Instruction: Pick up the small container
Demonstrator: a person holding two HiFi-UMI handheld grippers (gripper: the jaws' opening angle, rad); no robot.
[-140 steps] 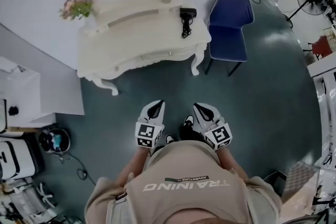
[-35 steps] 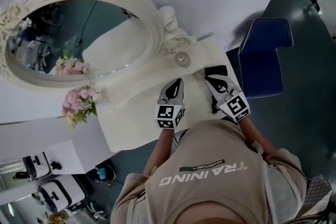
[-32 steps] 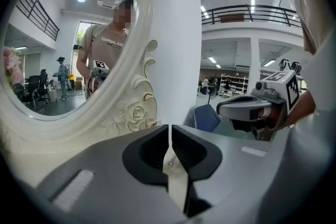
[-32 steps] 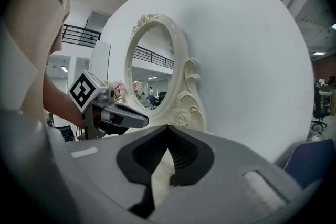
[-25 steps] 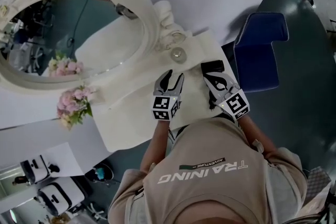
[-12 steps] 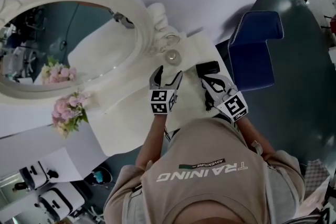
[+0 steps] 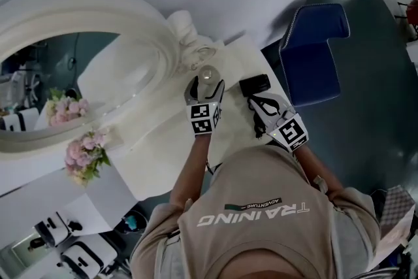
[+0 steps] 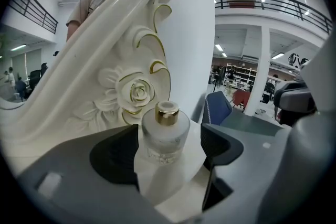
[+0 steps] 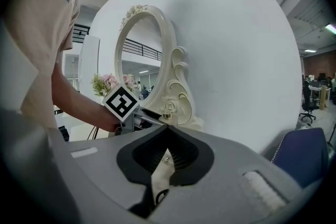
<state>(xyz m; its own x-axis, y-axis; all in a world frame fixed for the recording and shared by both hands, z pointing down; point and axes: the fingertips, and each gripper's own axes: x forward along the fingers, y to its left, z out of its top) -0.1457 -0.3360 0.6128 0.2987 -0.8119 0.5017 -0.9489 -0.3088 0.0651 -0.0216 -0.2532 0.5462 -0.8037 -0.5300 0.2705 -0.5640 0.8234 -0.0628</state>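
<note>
Opening around the small frosted-glass, gold-collared bottle (image 8: 164, 136) without touching, the left tongs (image 7: 206, 83) should centre its body before closing gently.

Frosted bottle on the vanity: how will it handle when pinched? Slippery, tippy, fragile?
Bottle looks like frosted glass: probably rigid, heavyish, breakable if dropped. Its round sides may twist in a light pinch. Squat body, flat base: likely won't tip easily.
</note>
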